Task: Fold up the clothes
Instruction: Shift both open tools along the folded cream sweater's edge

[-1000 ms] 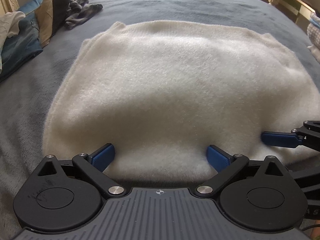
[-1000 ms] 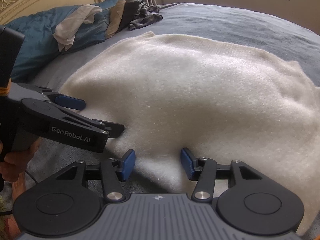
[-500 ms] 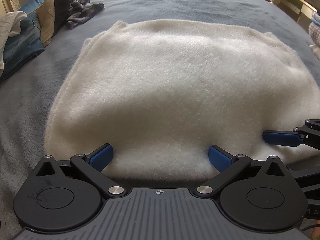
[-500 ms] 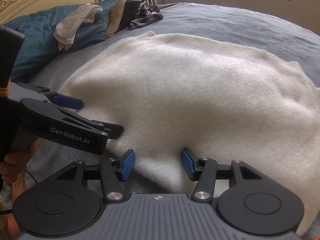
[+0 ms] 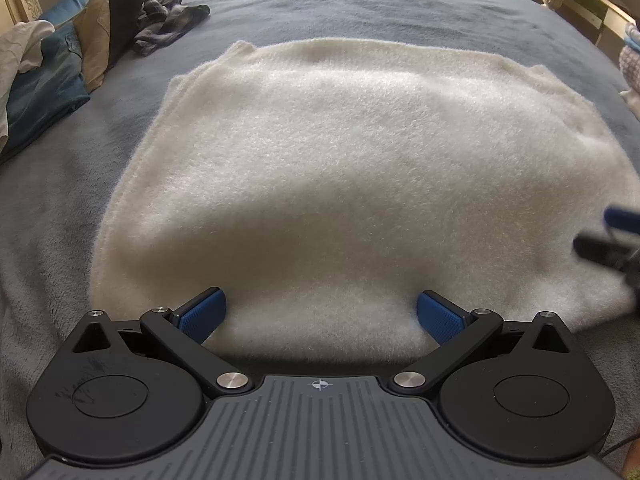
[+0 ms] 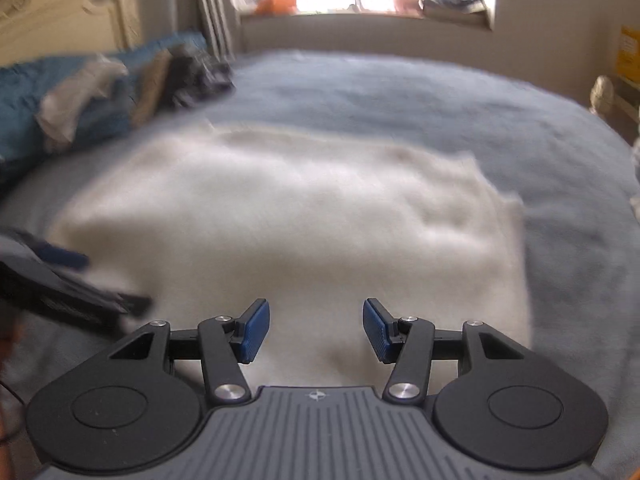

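**Soft white sweater spread on a bed, both grippers open at its near edge**

A fluffy white sweater [image 5: 340,168] lies flat on a grey bed [image 5: 360,4]. It looks light, limp and stretchy; the thick near hem offers the best hold. The left gripper [image 5: 320,314] straddles that hem, jaws wide, holding nothing. The right gripper [image 6: 316,330] hovers open and empty. Sleeves are hidden; the right view is blurred.

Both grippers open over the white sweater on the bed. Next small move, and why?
Probably close the left gripper on the near edge of the white sweater. Its fingers are spread wide with that edge bulging between them, so a pinch looks ready. The right gripper is open above the sweater, its view motion-blurred, so it should likely settle at the edge before the fold.
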